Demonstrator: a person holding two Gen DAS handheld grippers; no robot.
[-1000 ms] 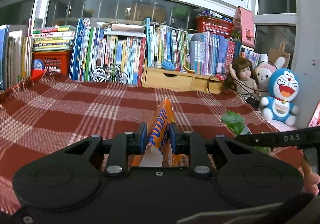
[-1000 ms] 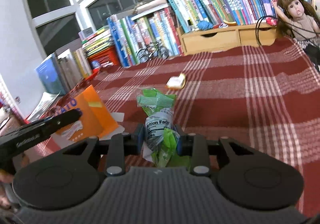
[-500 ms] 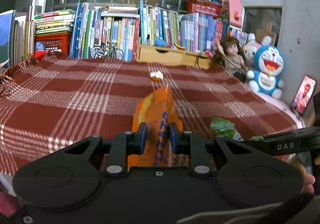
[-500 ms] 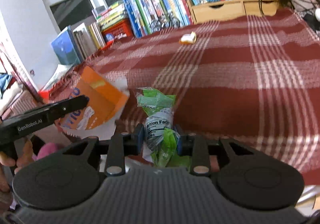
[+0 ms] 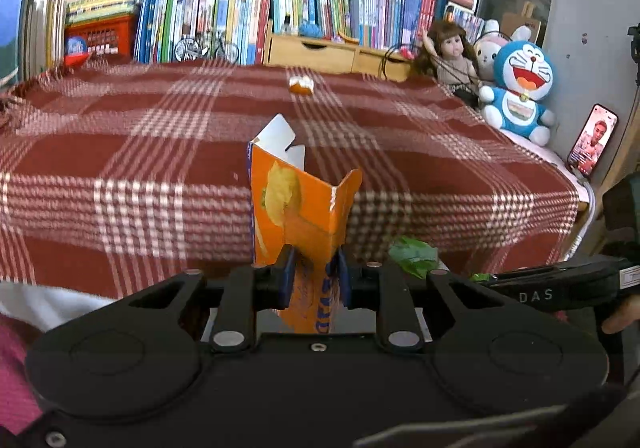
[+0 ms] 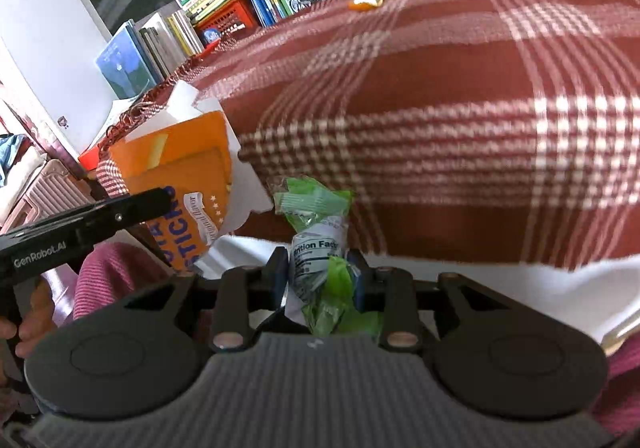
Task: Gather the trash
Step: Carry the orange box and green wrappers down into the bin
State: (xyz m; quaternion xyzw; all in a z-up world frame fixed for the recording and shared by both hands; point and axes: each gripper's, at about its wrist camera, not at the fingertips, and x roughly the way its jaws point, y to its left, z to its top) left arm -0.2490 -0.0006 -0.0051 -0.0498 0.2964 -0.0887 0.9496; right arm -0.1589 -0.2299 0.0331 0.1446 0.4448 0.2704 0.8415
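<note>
Trash is in both tools: left gripper (image 5: 313, 275) clamps the orange box (image 5: 298, 203), right gripper (image 6: 319, 279) the green wrapper (image 6: 320, 248), now carried off the plaid blanket's (image 5: 120, 167) near edge (one orange scrap (image 5: 301, 84) remains on it).
</note>
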